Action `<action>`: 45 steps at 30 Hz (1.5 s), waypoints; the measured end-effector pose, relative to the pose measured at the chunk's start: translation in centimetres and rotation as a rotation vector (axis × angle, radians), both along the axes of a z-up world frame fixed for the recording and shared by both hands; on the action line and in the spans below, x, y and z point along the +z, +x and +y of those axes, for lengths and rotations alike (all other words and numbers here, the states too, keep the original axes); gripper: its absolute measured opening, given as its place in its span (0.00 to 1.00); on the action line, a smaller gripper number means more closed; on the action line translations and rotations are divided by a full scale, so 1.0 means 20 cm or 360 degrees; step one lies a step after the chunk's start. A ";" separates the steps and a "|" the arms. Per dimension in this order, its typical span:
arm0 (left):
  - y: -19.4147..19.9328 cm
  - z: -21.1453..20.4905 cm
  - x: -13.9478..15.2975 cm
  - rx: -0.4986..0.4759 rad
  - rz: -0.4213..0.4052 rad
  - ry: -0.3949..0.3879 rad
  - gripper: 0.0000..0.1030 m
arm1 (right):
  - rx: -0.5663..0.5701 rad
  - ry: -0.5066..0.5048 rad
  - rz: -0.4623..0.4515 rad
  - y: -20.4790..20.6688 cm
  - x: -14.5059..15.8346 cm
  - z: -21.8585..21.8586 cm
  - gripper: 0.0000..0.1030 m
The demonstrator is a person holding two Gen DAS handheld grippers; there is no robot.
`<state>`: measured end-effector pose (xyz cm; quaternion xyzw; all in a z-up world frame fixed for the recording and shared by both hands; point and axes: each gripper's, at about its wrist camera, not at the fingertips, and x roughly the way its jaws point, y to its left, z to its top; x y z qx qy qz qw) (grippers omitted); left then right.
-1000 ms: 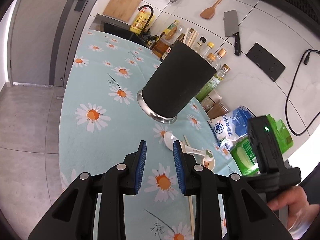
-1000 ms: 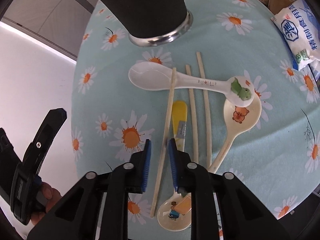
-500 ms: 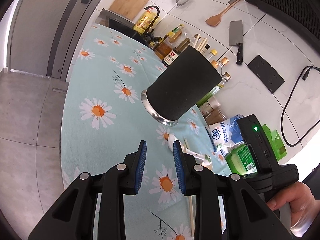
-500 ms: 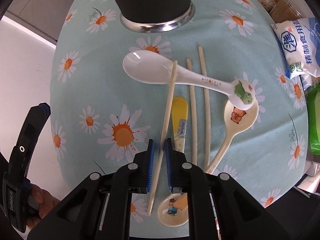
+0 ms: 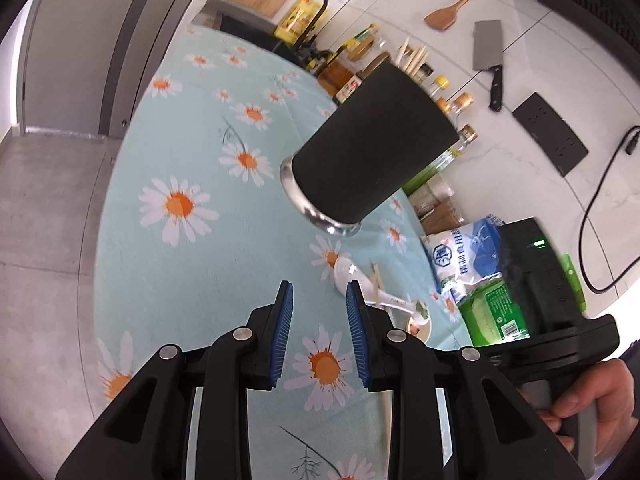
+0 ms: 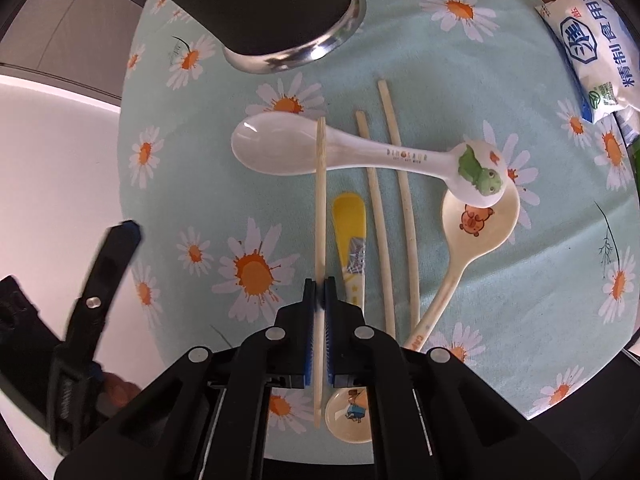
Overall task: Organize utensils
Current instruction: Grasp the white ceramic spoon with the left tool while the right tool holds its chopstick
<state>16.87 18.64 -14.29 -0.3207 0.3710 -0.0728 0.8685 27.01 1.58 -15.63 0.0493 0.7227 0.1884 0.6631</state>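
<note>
Daisy-print tablecloth (image 6: 460,60) still cluttered; right gripper (image 6: 319,294) jaws just closed, pinching first pale wooden chopstick (image 6: 320,200); left gripper (image 5: 319,330) part-open, empty; black cylindrical holder (image 5: 368,160) awaited everything.

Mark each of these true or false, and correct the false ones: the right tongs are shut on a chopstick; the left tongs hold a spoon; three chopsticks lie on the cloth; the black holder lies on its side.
1. The right tongs are shut on a chopstick. True.
2. The left tongs hold a spoon. False: they are open, with nothing between them.
3. Three chopsticks lie on the daisy cloth. True.
4. The black holder lies on its side. False: it stands upright on its metal base.
</note>
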 end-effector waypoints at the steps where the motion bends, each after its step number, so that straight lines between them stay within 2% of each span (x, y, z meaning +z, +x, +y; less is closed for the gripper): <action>1: 0.01 -0.01 -0.01 0.0002 0.0015 -0.0012 0.26 | 0.0006 0.0032 -0.0007 0.01 0.02 -0.01 0.06; 7: 0.09 -0.11 -0.05 0.0019 0.0091 -0.0117 0.26 | 0.0015 0.0180 -0.0014 0.05 0.10 -0.15 0.06; 14: 0.19 -0.18 -0.09 0.0097 0.0177 -0.0156 0.26 | 0.0025 0.0297 -0.0087 0.13 0.24 -0.32 0.06; 20: 0.25 -0.19 -0.12 0.0256 0.0291 -0.0215 0.26 | 0.0012 0.0429 -0.0110 0.20 0.32 -0.46 0.06; 26: 0.32 -0.23 -0.14 0.0379 0.0434 -0.0178 0.25 | 0.0051 0.0552 -0.0116 0.28 0.38 -0.58 0.06; 30: 0.34 -0.24 -0.14 0.0434 0.0449 -0.0177 0.21 | 0.0095 0.0604 -0.0120 0.32 0.39 -0.63 0.06; 33: 0.34 -0.25 -0.16 0.0489 0.0483 -0.0163 0.07 | 0.0120 0.0648 -0.0089 0.35 0.35 -0.66 0.06; 40: 0.33 -0.28 -0.12 0.0579 0.0451 -0.0131 0.05 | 0.0203 0.0712 -0.0033 0.40 0.33 -0.70 0.06; 45: 0.31 -0.30 -0.03 0.0630 0.0388 -0.0100 0.04 | 0.0280 0.0714 -0.0073 0.41 0.33 -0.70 0.06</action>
